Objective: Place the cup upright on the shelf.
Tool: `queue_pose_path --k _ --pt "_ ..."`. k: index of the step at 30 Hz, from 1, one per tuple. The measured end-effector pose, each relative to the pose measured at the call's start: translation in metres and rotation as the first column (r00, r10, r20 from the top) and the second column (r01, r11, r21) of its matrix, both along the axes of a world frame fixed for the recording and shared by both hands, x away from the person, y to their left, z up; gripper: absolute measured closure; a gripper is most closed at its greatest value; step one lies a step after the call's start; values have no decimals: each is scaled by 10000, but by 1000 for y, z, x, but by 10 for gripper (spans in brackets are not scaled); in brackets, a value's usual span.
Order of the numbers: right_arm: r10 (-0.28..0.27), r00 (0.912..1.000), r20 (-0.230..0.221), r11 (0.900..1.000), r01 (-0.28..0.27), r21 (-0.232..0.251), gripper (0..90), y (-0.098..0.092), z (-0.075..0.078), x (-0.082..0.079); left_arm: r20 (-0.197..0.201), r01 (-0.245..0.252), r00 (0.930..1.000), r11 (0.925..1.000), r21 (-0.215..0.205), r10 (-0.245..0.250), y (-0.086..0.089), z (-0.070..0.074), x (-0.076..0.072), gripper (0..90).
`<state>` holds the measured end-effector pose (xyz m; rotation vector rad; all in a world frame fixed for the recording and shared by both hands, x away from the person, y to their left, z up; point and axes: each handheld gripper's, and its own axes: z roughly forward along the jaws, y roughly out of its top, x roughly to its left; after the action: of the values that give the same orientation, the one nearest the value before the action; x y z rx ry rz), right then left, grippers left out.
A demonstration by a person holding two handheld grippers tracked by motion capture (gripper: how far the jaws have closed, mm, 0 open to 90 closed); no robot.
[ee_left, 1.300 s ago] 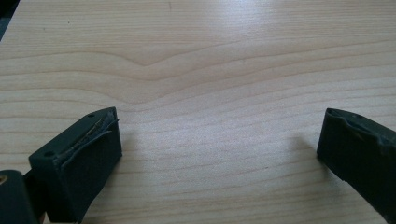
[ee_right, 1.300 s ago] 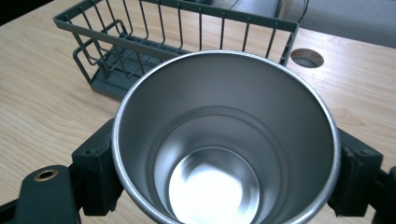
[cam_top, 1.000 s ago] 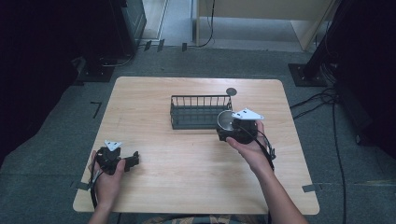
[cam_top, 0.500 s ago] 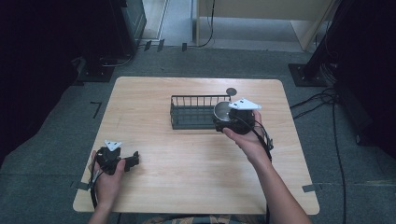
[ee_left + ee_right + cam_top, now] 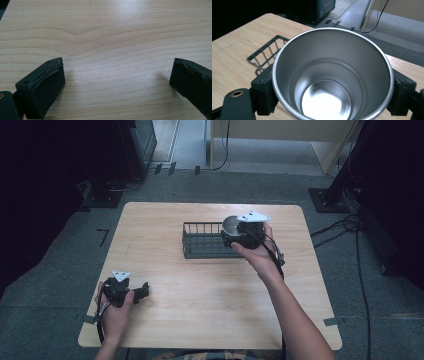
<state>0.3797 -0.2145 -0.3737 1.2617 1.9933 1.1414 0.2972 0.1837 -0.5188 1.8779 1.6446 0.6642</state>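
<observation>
A shiny steel cup is held in my right gripper, tilted with its mouth facing the camera, above the right end of a black wire rack. In the right gripper view the cup is empty, and both black fingers press on its sides just below the rim. The rack lies beyond it to the left. My left gripper rests low at the table's front left, far from the cup. The left gripper stands open wide over bare wood with nothing between its jaws.
The light wooden table stands on grey carpet. Cables trail on the floor to the right, and dark equipment stands behind the table at the left. A person's forearm crosses the table's right half.
My right gripper has carried the cup away from the person and higher, from the rack's near right corner to above its right end. The left gripper has stayed put.
</observation>
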Motion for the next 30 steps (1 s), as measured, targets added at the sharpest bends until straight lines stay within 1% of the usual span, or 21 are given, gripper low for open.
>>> queue_pose_path --k 4,9,15,17,18,22,30 --pt "-132 9998 -150 9999 131 -35 165 2 -3 16 -22 20 10000 10000 16 -20 0 0 0 0" --pt "-268 9996 -119 9996 267 -18 166 3 -5 31 -10 15 10000 10000 3 -15 0 0 0 1" --pt "-559 9980 -279 9984 556 -143 167 3 -17 47 -28 74 10000 10000 8 -74 0 0 0 1" --pt "-582 9977 -353 9982 576 -168 167 3 -20 49 -28 81 10000 10000 10 -81 0 0 0 1" --pt "-624 9968 -508 9979 614 -207 167 2 -27 51 -28 76 10000 10000 8 -76 0 0 0 0" --pt "-679 9954 -681 9974 661 -288 168 2 -37 54 -25 82 10000 10000 12 -82 0 0 0 1" --pt "-644 9937 -915 9978 624 -241 169 3 -50 57 -24 84 10000 10000 12 -84 0 0 0 1"
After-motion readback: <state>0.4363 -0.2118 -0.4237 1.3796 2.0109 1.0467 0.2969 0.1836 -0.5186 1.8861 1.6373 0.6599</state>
